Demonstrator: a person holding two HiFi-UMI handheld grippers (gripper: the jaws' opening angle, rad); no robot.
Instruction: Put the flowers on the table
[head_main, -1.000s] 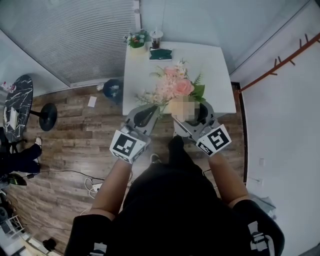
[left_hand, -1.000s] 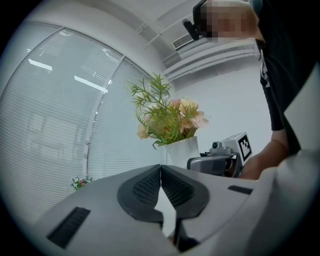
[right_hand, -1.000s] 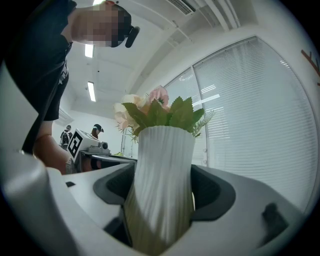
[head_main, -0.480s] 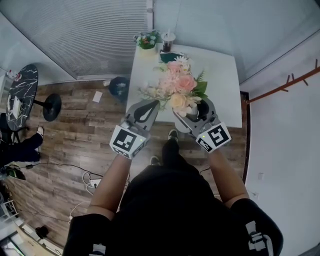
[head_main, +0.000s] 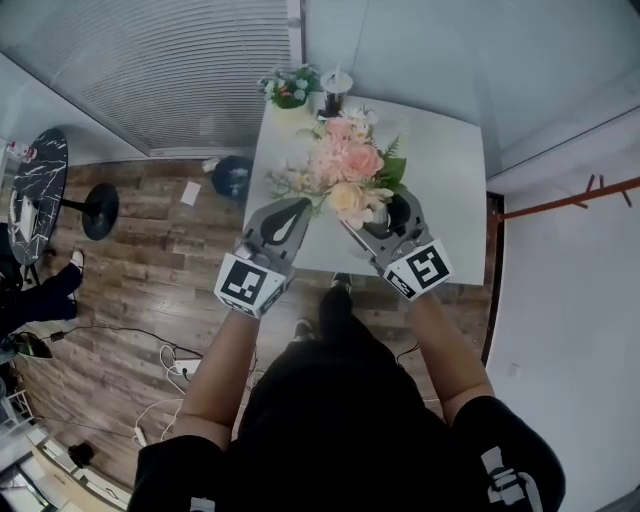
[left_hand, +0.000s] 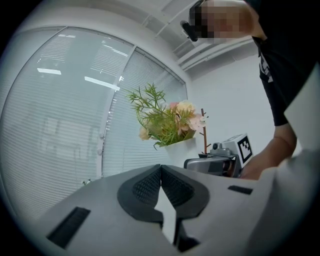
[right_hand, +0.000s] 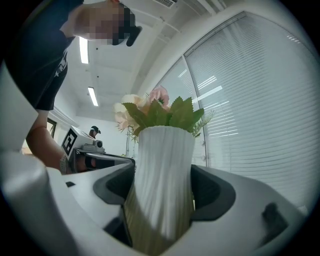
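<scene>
A bouquet of pink and cream flowers (head_main: 345, 170) with green leaves stands in a white ribbed vase (right_hand: 162, 185). My right gripper (head_main: 378, 228) is shut on the vase and holds it up above the near part of the white table (head_main: 450, 190). In the left gripper view the flowers (left_hand: 170, 122) and vase appear to the right, past the jaws. My left gripper (head_main: 290, 215) is shut with nothing in it, just left of the bouquet, over the table's near-left edge.
At the table's far edge stand a small potted plant (head_main: 290, 90) and a cup with a lid (head_main: 335, 88). A dark bin (head_main: 232, 178) sits on the wood floor left of the table. A round black side table (head_main: 30, 195) is at the far left. Blinds cover the windows behind.
Both grippers and the vase have moved forward, from the table's near edge to over its surface. The flowers now sit closer to the potted plant and cup.
</scene>
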